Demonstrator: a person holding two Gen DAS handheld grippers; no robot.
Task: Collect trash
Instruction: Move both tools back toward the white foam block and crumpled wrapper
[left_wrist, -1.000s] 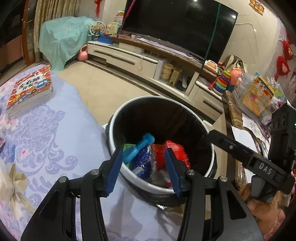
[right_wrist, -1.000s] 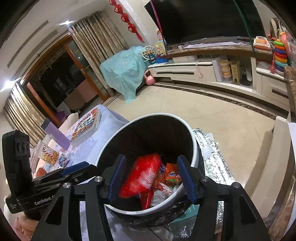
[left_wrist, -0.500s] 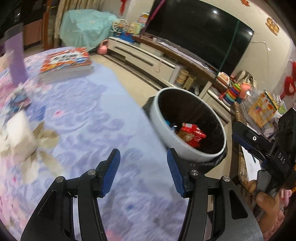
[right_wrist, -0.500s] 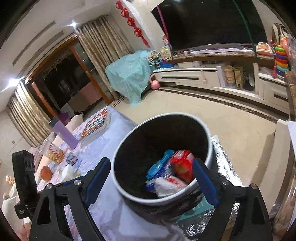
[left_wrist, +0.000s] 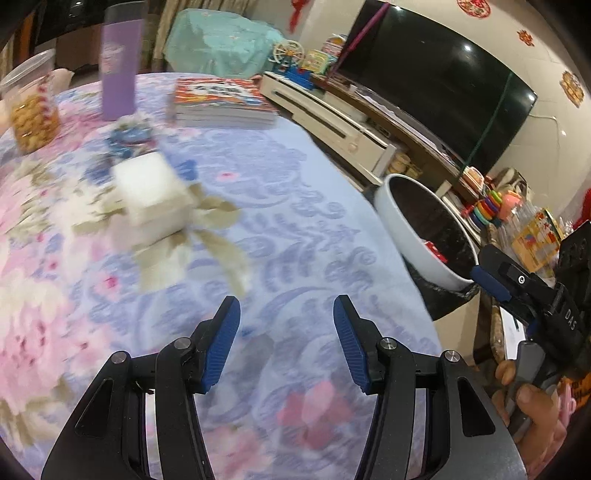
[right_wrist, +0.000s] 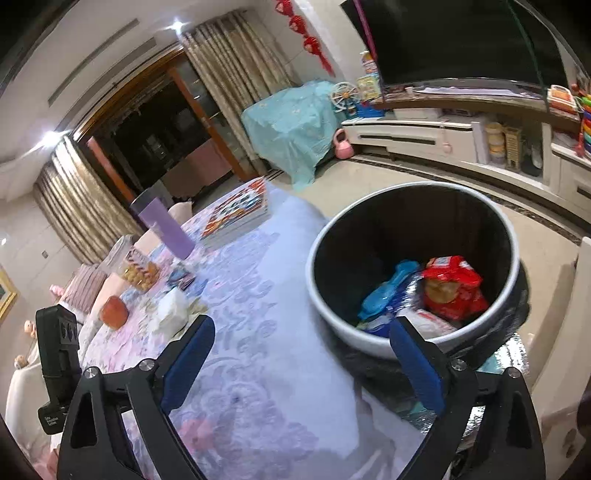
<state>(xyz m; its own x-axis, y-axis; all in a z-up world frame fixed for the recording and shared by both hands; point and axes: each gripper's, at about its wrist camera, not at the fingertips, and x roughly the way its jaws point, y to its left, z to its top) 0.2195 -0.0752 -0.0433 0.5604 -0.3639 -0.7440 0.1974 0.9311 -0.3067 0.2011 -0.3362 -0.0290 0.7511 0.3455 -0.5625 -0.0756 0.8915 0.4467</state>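
Floral cloth covers the worktop (left_wrist: 303, 206); my left tool (left_wrist: 286, 341) hangs half open and empty over it, my right tool (right_wrist: 301, 363), jaws just spread wide, holds nothing beside the bin (right_wrist: 373, 341). Remaining trash looks like the white tissue wad (left_wrist: 151, 194) mid-worktop: light, soft, crushable, so I'd pinch its bulk.

I see the bin (right_wrist: 413, 266), round with a white rim and a black liner, standing just beside the table edge. Inside it lie a red snack packet (right_wrist: 452, 288), a blue plastic piece (right_wrist: 388, 291) left of that, and a white wrapper (right_wrist: 424, 321) nearest me, all heaped at the near side. On the table I see a crumpled white tissue (left_wrist: 151, 199), blurred, well apart from the bin (left_wrist: 417, 229).
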